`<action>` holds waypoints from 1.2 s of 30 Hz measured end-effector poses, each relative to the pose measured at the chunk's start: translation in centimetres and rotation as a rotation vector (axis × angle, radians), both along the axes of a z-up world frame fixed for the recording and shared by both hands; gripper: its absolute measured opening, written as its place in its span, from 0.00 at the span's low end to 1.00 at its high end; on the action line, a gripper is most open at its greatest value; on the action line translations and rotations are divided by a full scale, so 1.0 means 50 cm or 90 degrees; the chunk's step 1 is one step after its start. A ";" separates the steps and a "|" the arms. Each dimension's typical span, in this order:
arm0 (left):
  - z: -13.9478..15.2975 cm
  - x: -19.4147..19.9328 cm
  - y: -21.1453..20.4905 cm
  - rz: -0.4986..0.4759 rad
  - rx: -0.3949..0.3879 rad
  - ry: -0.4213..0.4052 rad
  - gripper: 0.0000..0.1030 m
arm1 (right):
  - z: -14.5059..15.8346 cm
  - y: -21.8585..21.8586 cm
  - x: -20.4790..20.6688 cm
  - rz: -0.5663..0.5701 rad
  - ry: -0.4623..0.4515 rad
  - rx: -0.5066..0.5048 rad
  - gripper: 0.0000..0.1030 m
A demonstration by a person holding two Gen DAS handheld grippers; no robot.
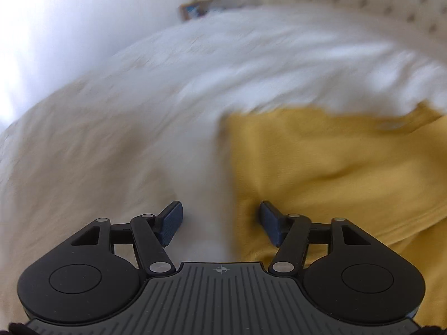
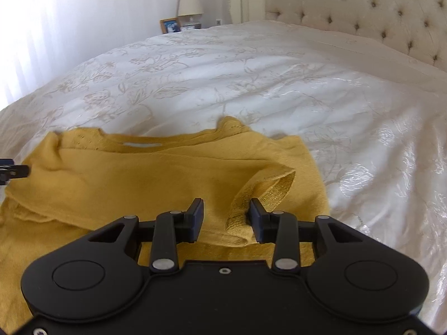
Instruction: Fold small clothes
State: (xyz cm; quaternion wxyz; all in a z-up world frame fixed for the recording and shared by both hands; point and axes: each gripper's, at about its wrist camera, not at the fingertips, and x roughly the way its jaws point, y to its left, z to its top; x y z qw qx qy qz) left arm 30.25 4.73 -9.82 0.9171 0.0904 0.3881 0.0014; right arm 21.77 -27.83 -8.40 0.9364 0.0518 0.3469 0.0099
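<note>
A small mustard-yellow knitted top [image 2: 125,178] lies spread on the bed, neckline with a white label [image 2: 142,144] at the far side. One sleeve is folded in over the body, and its glittery ribbed cuff [image 2: 251,195] lies between my right gripper's [image 2: 225,220] fingers, against the right one; the jaws stand open and do not press it. In the blurred left wrist view my left gripper [image 1: 222,220] is open at the top's [image 1: 335,173] left edge, one finger over the cloth and one over the bedspread. Its tip also shows in the right wrist view, the left gripper [image 2: 14,171] at the top's left side.
The white embroidered bedspread [image 2: 251,69] covers the whole bed. A tufted headboard [image 2: 363,8] stands at the far right. A lamp [image 2: 190,1] and a picture frame [image 2: 169,25] stand beyond the bed's far edge, beside a bright curtain.
</note>
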 end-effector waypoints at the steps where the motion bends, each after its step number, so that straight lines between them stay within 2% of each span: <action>1: -0.008 -0.006 0.020 0.006 -0.023 -0.009 0.62 | 0.003 0.006 -0.003 0.008 -0.004 -0.004 0.45; 2: -0.009 -0.014 0.039 0.011 -0.044 -0.015 0.63 | 0.008 0.013 -0.004 0.019 -0.011 -0.009 0.45; 5: -0.004 -0.029 0.050 0.010 -0.043 -0.014 0.63 | 0.026 0.045 0.004 0.062 -0.036 -0.016 0.46; 7: -0.005 -0.031 0.053 0.014 -0.052 -0.014 0.63 | 0.037 0.075 0.019 0.085 -0.055 -0.019 0.52; 12: -0.009 -0.028 0.057 0.026 -0.079 -0.021 0.65 | 0.054 0.154 0.071 0.130 -0.083 0.007 0.53; 19: -0.009 -0.029 0.055 0.036 -0.081 -0.030 0.66 | 0.017 0.322 0.171 0.249 -0.034 0.025 0.53; 24: -0.010 -0.035 0.057 0.039 -0.083 -0.036 0.66 | -0.035 0.412 0.245 0.239 0.025 -0.015 0.55; 26: -0.009 -0.034 0.060 0.040 -0.085 -0.033 0.67 | -0.041 0.415 0.267 0.215 0.027 -0.008 0.57; 30: 0.013 -0.043 0.076 0.040 -0.114 -0.013 0.67 | -0.015 0.367 0.268 0.179 0.019 0.067 0.58; 33: 0.035 -0.083 0.092 0.047 -0.144 -0.010 0.66 | 0.015 0.315 0.211 0.188 -0.010 0.051 0.59; 36: 0.051 -0.134 0.101 0.043 -0.162 0.002 0.66 | 0.016 0.233 0.147 0.176 -0.009 0.021 0.60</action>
